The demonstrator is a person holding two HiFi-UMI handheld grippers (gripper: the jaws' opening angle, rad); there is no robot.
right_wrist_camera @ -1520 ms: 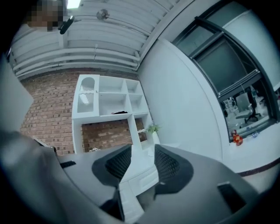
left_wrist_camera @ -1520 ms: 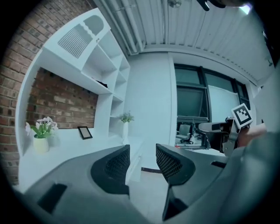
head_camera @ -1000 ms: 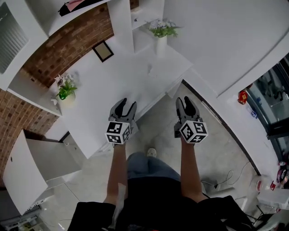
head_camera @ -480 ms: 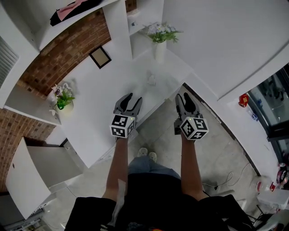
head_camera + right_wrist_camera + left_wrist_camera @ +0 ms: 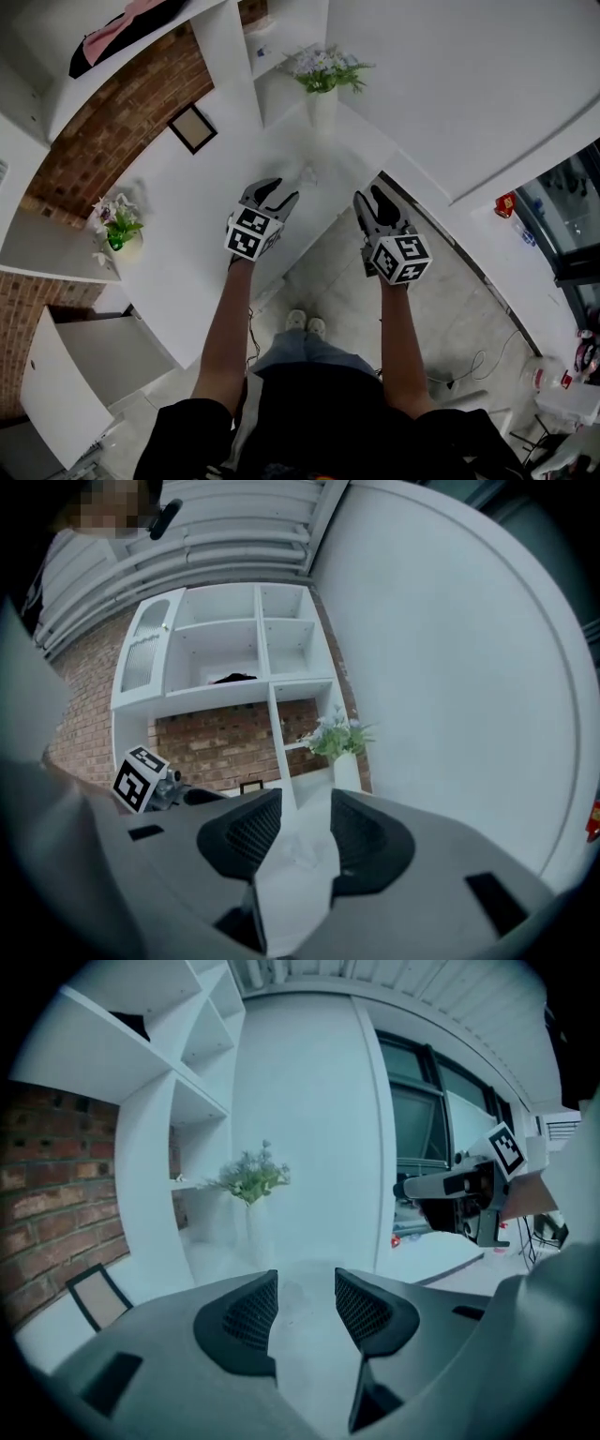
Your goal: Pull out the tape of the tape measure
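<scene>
Left gripper view: my left gripper (image 5: 307, 1283) has its black mesh-faced jaws apart with a narrow gap, and only pale counter shows between them.
Right gripper view: my right gripper (image 5: 307, 803) is set the same way, jaws a little apart and gripping nothing.
Head view: both grippers are level and side by side, the left over the long white counter (image 5: 187, 234) and the right just off its edge.
Task's thing: a small pale lump (image 5: 307, 174) lies on the counter just beyond the left gripper's tips. I take it for the tape measure, but it is too small and blurred to be sure.
Tape: I see no drawn strip, though I cannot rule out a short one.
Why held so: both grippers point at that lump, I judge so one can steady the case while the other takes the tape's end.
Farther out: a white vase of pale flowers (image 5: 322, 80) stands behind it, and a dark picture frame (image 5: 192, 128) leans by the brick wall.
</scene>
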